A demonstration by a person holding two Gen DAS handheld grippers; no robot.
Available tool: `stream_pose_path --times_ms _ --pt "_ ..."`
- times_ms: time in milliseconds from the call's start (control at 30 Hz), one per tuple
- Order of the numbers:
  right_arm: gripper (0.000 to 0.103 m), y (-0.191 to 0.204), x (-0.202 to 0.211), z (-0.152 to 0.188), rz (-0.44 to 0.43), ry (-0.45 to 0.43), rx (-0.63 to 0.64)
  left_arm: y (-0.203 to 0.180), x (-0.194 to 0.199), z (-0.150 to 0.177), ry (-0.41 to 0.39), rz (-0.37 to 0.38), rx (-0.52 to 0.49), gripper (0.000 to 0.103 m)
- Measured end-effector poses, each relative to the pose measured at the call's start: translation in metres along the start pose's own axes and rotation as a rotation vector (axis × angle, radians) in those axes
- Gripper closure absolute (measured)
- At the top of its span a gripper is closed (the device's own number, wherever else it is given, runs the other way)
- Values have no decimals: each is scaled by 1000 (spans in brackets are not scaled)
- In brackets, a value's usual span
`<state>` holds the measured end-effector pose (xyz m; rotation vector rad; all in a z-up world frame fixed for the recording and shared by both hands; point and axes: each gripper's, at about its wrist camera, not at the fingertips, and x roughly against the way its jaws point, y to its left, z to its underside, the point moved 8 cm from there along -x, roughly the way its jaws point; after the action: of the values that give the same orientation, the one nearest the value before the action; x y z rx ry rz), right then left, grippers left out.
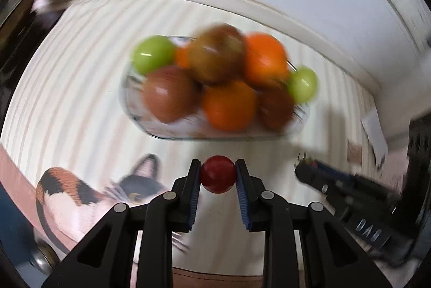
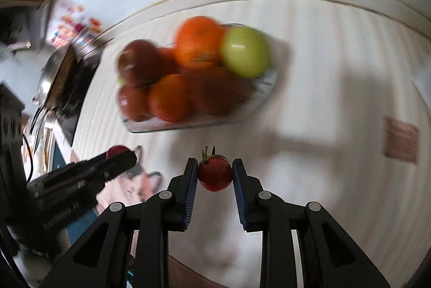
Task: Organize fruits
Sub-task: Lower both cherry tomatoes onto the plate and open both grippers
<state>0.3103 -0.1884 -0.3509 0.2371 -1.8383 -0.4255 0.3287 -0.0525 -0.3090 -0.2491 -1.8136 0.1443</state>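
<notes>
- The clear glass bowl [image 1: 150,132] piled with green, orange and brown-red round fruits sits in the middle of the frame, straight ahead of both grippers.
- The left gripper [image 1: 217,175] is squeezed onto a small round red fruit [image 1: 217,174].
- The right gripper [image 2: 215,172] pinches a small red tomato with a green stem [image 2: 215,172].
- Both point forward, side by side, equally near.

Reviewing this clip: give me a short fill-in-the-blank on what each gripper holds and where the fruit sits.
1. The left gripper is shut on a small ____ fruit.
2. The fruit in the right gripper has a green ____ on top.
3. The large fruits sit piled in a ____ bowl.

Missing words: red; stem; glass
</notes>
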Motion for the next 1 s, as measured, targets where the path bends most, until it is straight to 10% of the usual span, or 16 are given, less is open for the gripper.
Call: stream_pose_path --times_ms 367,900,1000 --pt "75 64 -45 -14 -8 -90 113 79 4 -51 -7 108 238 80" --pt "74 104 -91 -27 63 -138 125 96 -39 -83 98 161 218 79" --pt "56 103 -93 -28 67 -151 106 101 -41 -82 111 136 216 75"
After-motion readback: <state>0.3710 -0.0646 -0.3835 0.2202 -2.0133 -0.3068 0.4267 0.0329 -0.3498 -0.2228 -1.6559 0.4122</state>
